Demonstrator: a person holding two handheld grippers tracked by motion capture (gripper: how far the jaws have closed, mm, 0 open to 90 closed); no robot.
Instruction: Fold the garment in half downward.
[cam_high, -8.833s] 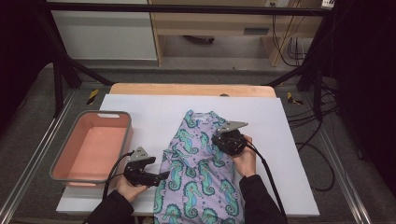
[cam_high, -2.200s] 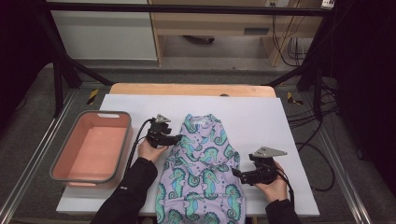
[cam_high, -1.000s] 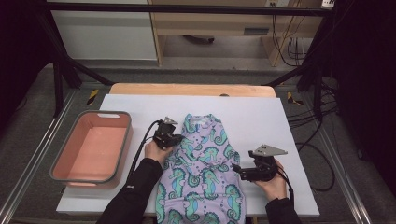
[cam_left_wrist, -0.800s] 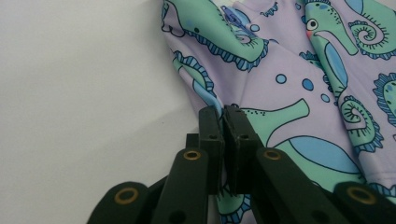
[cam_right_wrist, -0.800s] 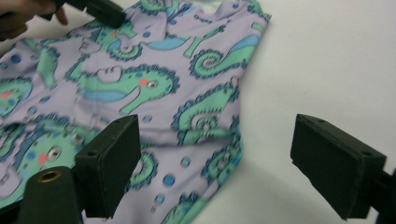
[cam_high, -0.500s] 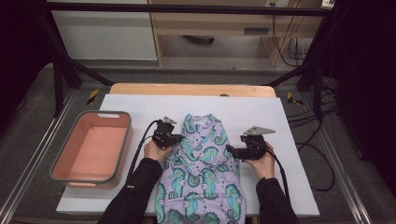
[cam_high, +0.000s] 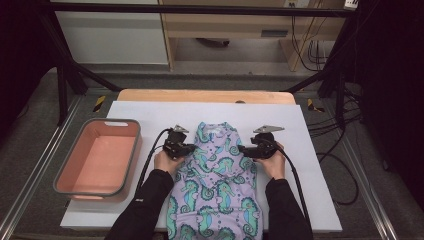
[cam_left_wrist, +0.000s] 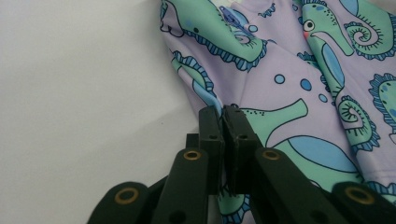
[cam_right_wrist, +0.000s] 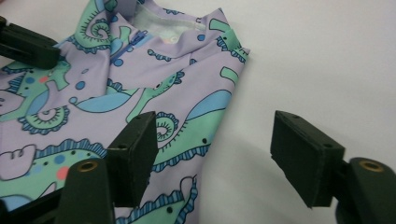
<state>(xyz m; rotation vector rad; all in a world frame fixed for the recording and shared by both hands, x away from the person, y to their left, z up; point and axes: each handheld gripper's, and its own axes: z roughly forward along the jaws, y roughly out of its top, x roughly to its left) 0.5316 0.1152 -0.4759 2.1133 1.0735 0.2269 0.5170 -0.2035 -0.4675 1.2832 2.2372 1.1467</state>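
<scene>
Nearest the person, the hem end of the seahorse-print garment (cam_high: 215, 190) runs off the near edge of the white table sheet (cam_high: 310, 200), between the two dark sleeves; the cloth lies flat and lengthwise, collar pointing away, which suits folding work done from its two long sides. A little farther up, the hands flank the garment at about shoulder height, one on each edge, probably so that both sides can be lifted or turned in together. The left gripper (cam_high: 186, 148) sits on the garment's left edge; in the left gripper view its jaws are pressed together right at the border of the cloth (cam_left_wrist: 299, 116), and the fabric seems to be pinched between them, though the pinch itself is partly hidden by the jaws. The right gripper (cam_high: 246, 149) is at the opposite edge, and in the right gripper view its jaws stand wide apart, one over the printed cloth (cam_right_wrist: 140, 88) and one over bare sheet, straddling the garment's right edge without yet gripping it; closing there looks like the next step. Off to the left, apart from the cloth, a pink bin (cam_high: 97, 157) rests on the sheet, likely the garment's destination. Beyond the collar the sheet is bare up to the wooden table edge (cam_high: 200, 95).
</scene>
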